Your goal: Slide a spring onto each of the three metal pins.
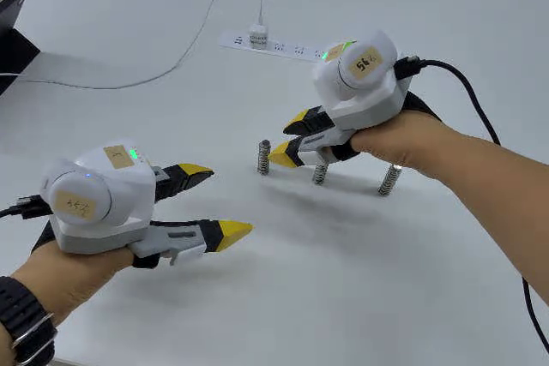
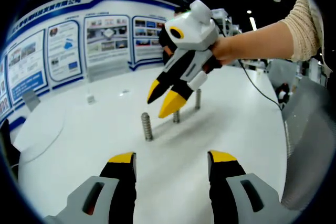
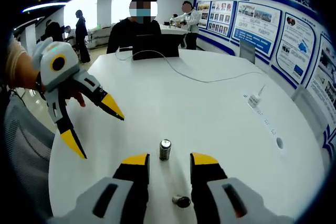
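Springs: three springs [image 1: 264, 157] stand upright in a row on the white table [image 1: 360, 297], apart from one another.
Right gripper: the right gripper [image 1: 287, 139] hovers just above the row with its jaws apart and nothing clamped between them. Its yellow tips point down beside the end spring [image 1: 264, 157].
Left gripper: the left gripper [image 1: 221, 201] is held low over the table, well apart from the springs. Its jaws are wide apart and empty.
Around: a power strip [image 1: 274, 45] and a thin cable [image 1: 171, 66] lie farther back on the table.
Right gripper view: the end spring [image 3: 165, 149] stands just beyond the jaw tips, with a round metal end at its top. A second spring [image 3: 181, 200] sits between the jaws; I cannot tell whether they touch it.
Left gripper view: the whole row [image 2: 147, 126] shows in line under the right gripper [image 2: 161, 99], with nothing in the way.
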### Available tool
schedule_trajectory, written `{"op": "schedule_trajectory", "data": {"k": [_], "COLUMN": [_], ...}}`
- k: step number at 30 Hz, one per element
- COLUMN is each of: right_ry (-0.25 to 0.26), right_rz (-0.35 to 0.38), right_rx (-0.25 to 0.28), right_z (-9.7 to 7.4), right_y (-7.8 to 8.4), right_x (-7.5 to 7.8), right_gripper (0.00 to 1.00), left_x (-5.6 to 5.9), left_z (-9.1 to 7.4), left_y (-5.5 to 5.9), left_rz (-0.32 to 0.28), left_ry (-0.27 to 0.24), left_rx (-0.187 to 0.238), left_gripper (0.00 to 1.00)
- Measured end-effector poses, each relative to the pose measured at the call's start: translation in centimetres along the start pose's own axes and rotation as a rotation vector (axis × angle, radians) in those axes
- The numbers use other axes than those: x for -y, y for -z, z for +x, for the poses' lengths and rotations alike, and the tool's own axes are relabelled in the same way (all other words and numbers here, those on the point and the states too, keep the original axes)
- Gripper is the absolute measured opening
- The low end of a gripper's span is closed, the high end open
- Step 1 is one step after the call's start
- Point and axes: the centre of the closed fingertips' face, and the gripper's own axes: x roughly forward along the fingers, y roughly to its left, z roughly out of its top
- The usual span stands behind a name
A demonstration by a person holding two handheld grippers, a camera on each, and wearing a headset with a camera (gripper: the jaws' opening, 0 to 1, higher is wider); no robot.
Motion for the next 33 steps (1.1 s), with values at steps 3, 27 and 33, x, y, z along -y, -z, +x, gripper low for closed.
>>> {"op": "schedule_trajectory", "data": {"k": [3,27,33], "right_ry": [0.010,0.120,0.161], "right_rz": [0.003,0.062,0.095], "right_rx": [0.007,0.068,0.074], "right_z": [-0.5,-5.9,-7.4], "right_y": [0.2,3.0,4.5], "right_x": [0.1,2.3,2.9], "right_gripper": [0.33,0.48,0.50], "left_x": [-0.2,-0.2,-0.1], "left_z": [0.0,0.6,0.7], "left_y": [0.0,-0.2,-0.3], "left_rz": [0.002,0.007,0.008], "left_ry": [-0.001,0.003,0.003], "left_rx": [-0.001,-0.019,-0.019], "left_gripper": [0.56,0.58,0.59]}}
